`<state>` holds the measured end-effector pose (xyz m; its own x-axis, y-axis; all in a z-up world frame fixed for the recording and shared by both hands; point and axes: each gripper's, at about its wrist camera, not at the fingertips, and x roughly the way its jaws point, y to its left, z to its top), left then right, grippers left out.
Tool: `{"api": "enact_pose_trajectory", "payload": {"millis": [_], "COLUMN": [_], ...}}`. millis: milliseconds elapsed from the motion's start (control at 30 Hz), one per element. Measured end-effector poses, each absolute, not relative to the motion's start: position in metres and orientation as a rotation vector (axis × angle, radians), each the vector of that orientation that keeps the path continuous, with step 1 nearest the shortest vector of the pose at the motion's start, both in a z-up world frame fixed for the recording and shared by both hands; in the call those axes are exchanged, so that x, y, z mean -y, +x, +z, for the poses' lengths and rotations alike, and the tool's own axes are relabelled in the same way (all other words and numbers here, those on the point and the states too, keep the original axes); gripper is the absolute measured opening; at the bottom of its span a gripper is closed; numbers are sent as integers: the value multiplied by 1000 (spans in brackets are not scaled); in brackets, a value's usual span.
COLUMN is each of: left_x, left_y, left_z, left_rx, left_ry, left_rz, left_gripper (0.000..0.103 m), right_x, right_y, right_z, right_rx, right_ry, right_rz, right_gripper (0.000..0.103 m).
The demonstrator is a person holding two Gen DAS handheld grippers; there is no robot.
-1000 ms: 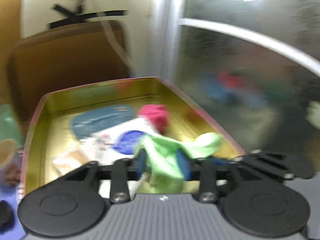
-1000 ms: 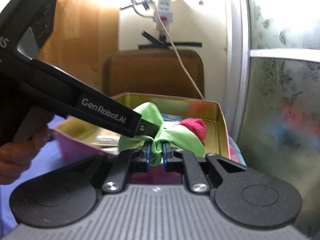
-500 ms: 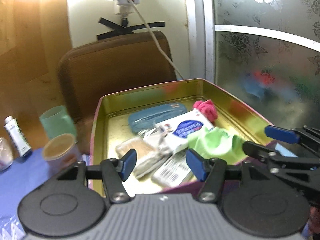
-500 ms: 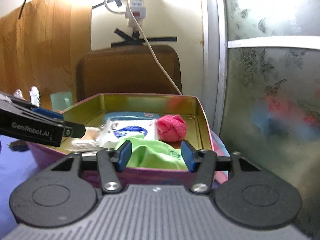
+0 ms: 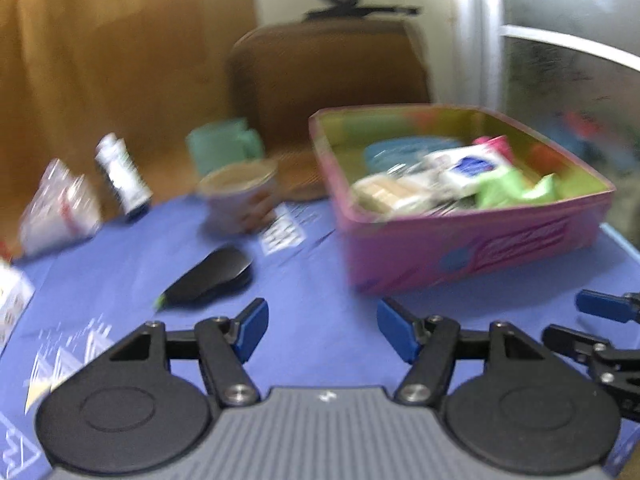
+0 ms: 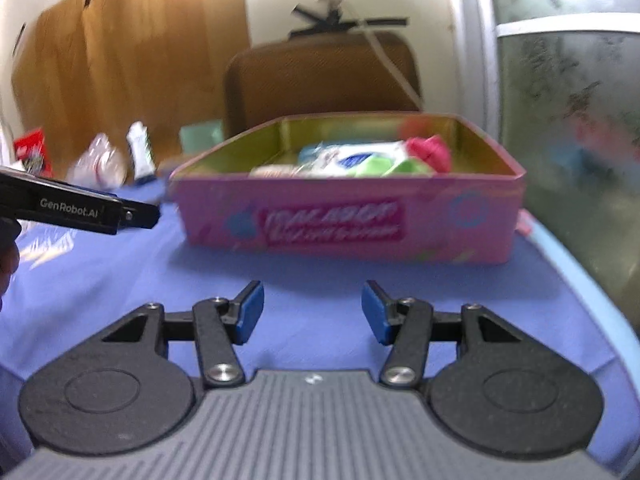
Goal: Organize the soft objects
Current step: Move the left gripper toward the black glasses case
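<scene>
One pink tin [image 6: 348, 224], two cups [image 5: 236, 196], one green cloth [image 5: 508, 188], one tube [image 5: 122, 176]

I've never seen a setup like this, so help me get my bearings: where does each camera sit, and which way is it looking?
Left wrist: on the left gripper, looking along its open, empty fingers over the blue cloth to the pink tin; the right gripper's tips show at right.
Right wrist: on the right gripper, open and empty, facing the tin's printed side; the left gripper's finger enters from left.
Shared: tin, green cloth, brown chair.
</scene>
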<state>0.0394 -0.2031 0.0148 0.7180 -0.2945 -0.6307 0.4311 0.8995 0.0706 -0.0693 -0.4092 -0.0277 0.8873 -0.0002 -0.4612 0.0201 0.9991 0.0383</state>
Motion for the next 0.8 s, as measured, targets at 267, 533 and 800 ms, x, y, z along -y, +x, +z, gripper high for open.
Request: {"api": "enact_pose_trajectory", "payload": {"millis": [267,533,800], "left_x": [140,89,46], "left_y": [70,91,109], "left_z": [-9,-12,-15], "left_rx": [-722,-724,-718], "left_ry": [196,165,149], "left_rz": [-243,-146,-64], "left_gripper": [62,69,73], "right_x": [355,304,262], "right_y": [-49,-29,-11], "right_z": [-39,-38,-37], "right_rx": [-555,-580,-590], "right_ry": [-52,-112,-160], "right_rz": [104,218,299], "right_gripper": [58,58,58]}}
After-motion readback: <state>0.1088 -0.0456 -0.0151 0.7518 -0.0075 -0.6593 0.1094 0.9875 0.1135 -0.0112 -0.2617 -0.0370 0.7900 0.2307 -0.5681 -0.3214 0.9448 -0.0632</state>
